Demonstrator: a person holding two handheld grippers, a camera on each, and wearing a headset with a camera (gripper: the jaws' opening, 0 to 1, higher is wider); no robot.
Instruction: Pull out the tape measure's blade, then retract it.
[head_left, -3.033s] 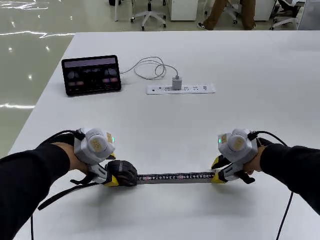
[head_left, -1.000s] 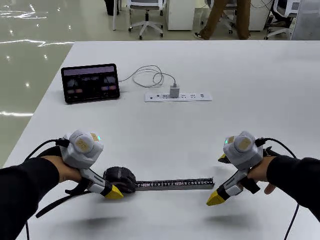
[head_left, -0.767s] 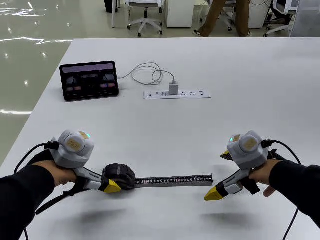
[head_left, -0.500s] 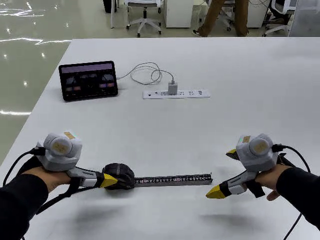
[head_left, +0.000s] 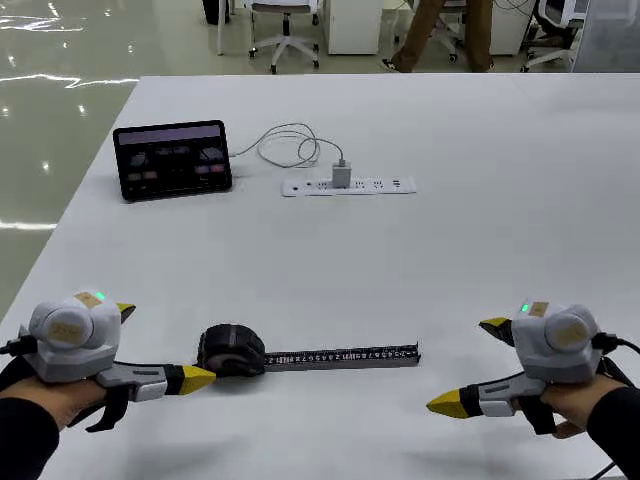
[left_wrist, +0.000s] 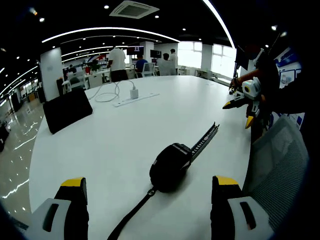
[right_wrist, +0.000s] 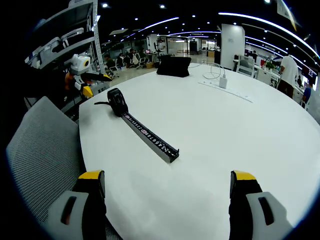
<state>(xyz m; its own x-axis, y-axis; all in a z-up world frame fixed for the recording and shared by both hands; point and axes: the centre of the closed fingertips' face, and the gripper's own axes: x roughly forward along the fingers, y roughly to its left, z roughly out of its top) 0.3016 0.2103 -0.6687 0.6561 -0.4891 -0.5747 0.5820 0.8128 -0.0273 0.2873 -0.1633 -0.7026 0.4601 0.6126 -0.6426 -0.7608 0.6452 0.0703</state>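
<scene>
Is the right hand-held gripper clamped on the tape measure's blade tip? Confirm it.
No, the right hand-held gripper is open and hangs apart from the blade, whose free end lies on the table.

tape measure (head_left: 231, 350) | black case, on table | blade (head_left: 342, 355) extended, lying flat

The left gripper (head_left: 160, 344) and the right gripper (head_left: 469, 364) are hovering low, jaws spread wide, tips pointing inward toward each other.
</scene>
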